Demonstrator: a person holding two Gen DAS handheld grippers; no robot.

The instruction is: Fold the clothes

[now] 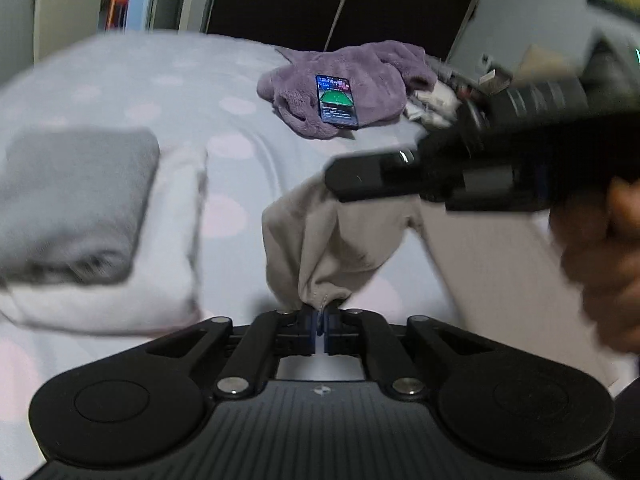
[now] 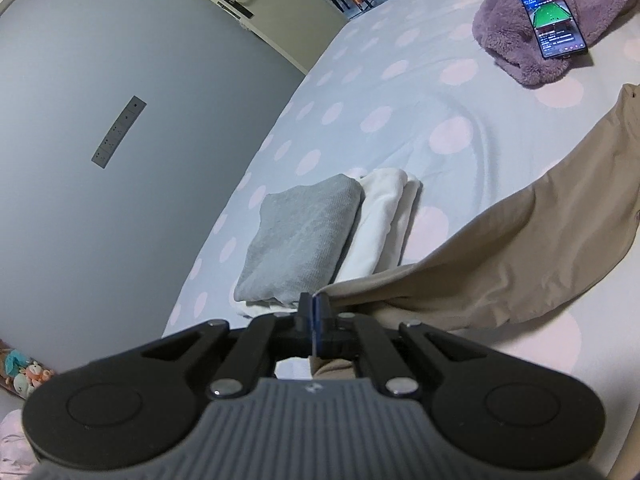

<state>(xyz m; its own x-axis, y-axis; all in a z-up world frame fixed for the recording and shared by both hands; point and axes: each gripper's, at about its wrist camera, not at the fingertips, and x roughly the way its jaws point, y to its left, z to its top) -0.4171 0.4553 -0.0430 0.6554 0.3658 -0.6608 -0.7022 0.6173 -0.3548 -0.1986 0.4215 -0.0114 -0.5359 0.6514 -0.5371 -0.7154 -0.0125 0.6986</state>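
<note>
Item: beige garment [image 1: 340, 248], lifted partly off the bed [image 1: 224, 76], which is covered by a pale blue sheet with pink dots. One bunched edge is pinched in the left gripper [image 1: 322, 320], whose jaws are pressed together on the cloth. Another edge is clamped in the right gripper [image 2: 314, 312], its jaws likewise closed on the fabric; in the left wrist view this gripper is seen entering from the right, gripped by a hand [image 1: 600, 256]. From the right gripper the cloth is stretched away across the bed toward its far right side.

Folded grey garment [image 2: 296, 240]: stacked on a folded white garment [image 2: 384, 224], near the bed's left edge, just beside the beige cloth.

Purple fleece garment [image 2: 560, 20]: laid unfolded toward the bed's far end, well apart from the stack.

Phone [image 2: 554, 20]: screen lit, rested on the fleece.
</note>
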